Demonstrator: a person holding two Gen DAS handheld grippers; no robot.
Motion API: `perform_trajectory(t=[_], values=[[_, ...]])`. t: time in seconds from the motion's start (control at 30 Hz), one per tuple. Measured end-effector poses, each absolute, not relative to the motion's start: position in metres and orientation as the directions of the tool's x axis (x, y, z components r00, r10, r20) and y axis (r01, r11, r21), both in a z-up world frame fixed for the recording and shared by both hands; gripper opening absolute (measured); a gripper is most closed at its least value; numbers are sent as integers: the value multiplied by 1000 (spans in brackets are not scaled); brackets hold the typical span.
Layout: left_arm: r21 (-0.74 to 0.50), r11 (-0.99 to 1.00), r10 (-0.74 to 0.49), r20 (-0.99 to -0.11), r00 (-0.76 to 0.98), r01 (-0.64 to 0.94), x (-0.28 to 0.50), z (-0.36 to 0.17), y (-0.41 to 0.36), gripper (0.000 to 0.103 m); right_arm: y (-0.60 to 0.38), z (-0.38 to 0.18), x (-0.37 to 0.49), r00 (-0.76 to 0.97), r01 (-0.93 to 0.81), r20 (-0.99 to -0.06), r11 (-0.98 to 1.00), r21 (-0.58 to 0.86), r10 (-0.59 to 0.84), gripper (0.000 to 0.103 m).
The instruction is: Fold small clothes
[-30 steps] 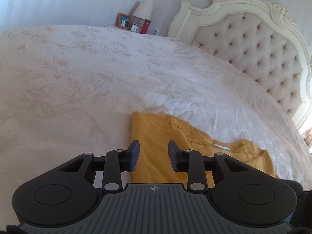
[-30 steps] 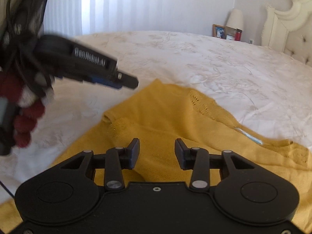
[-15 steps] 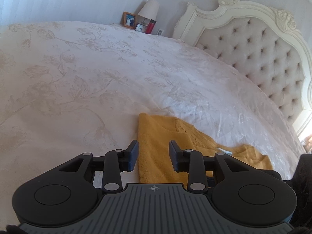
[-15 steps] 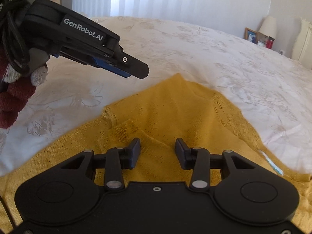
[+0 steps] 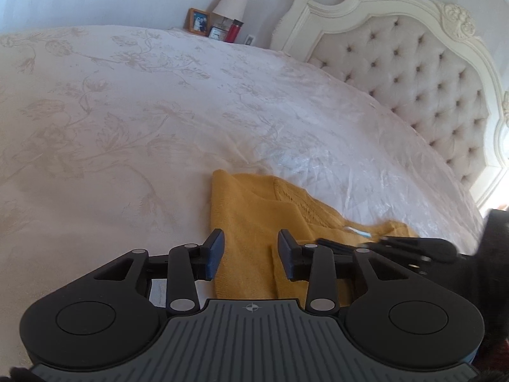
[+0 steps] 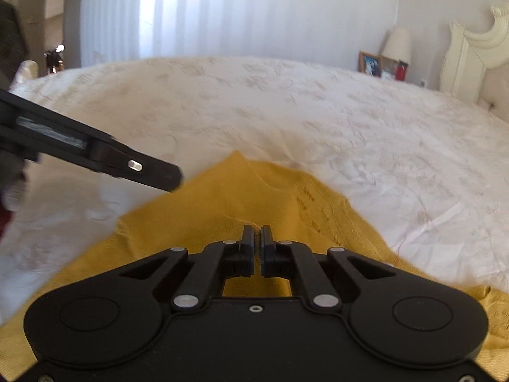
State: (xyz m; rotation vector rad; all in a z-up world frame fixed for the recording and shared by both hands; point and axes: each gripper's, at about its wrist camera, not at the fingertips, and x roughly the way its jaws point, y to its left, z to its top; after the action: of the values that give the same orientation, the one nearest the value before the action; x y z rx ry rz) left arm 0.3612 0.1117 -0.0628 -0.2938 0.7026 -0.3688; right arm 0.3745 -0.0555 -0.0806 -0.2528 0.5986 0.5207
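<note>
- Since half a second ago the right gripper (image 6: 257,238) has gone from spread wide to pressed nearly together, its fingertips down on the yellow sweater (image 6: 222,203); it looks to be pinching a fold of knit, though the cloth between the pads is too small to make out for sure.
- The left gripper (image 5: 251,256) has stayed spread, hovering over the sweater's left part with nothing between its fingers.
- In the left wrist view the right tool now reaches in from the right edge, low over the garment; earlier only its corner showed.
- The sweater lies on the white floral bedspread (image 5: 127,121), near the foot-side edge, well apart from the tufted headboard (image 5: 413,95).
- Progress, as a judgement: early to midway. One flap already lies doubled over the body, with a layered edge visible under the left gripper, but the garment is still broad and loose, so further folds remain.
- The right wrist view is motion-blurred, so finer detail is unclear.
</note>
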Motion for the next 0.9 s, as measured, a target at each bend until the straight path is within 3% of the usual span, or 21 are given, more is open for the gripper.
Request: perform_trajectory(t=[0.1, 0.17, 0.3, 0.43, 0.67, 0.7, 0.77, 0.9], values=[[-389, 891, -434, -578, 691, 234, 363, -66, 112, 39, -53, -87, 377, 722, -510, -596, 852, -115, 352, 13], [-385, 894, -427, -585, 690, 228, 363, -67, 113, 39, -57, -78, 365, 756, -482, -557, 868, -116, 345, 40], [-389, 894, -426, -583, 692, 223, 362, -66, 113, 39, -61, -59, 327, 778, -509, -501, 848, -147, 380, 41], [-382, 897, -419, -577, 701, 223, 360, -63, 115, 39, -40, -64, 297, 737, -586, -529, 788, -190, 420, 42], [-379, 902, -405, -575, 711, 207, 362, -59, 123, 39, -13, -81, 291, 735, -593, -557, 764, -253, 386, 40], [-382, 901, -404, -576, 711, 204, 363, -60, 124, 40, -14, -83, 293, 738, -588, -560, 767, -258, 377, 37], [-386, 900, -406, -580, 706, 201, 365, -61, 125, 40, -17, -83, 297, 736, -580, -564, 779, -240, 375, 8], [-381, 902, -406, -583, 704, 205, 366, -62, 124, 40, -24, -71, 290, 703, -599, -545, 793, -107, 458, 8]])
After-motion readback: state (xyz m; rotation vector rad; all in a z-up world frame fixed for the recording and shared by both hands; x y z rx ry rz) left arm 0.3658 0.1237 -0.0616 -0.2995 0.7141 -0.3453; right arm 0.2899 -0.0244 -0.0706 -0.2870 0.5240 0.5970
